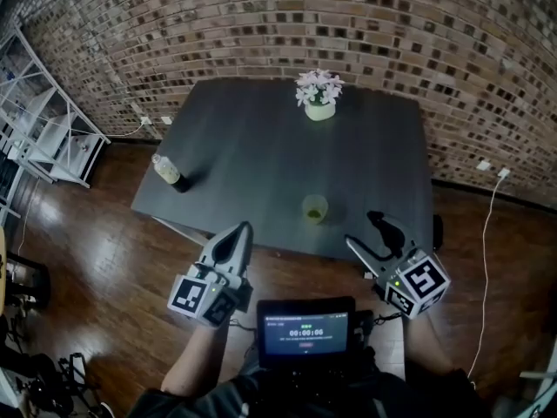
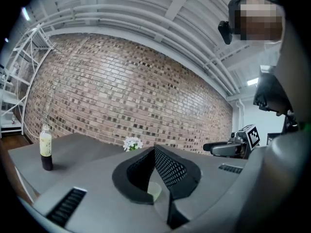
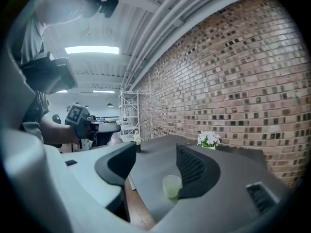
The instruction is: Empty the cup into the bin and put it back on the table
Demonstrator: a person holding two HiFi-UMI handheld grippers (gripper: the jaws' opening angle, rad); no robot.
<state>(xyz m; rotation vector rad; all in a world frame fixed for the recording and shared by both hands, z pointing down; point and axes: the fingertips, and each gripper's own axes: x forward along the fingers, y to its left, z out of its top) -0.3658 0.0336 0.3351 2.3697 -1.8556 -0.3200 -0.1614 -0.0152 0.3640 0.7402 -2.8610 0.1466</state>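
Dark table bearing green cup, bottle and potted flowers. The right gripper is open and empty; the left gripper seems closed and empty.

We see a dark counter with three things on it, all well apart. A pale green cup stands upright near the front edge, a bottle near the left edge, and a pot of white flowers at the far edge.
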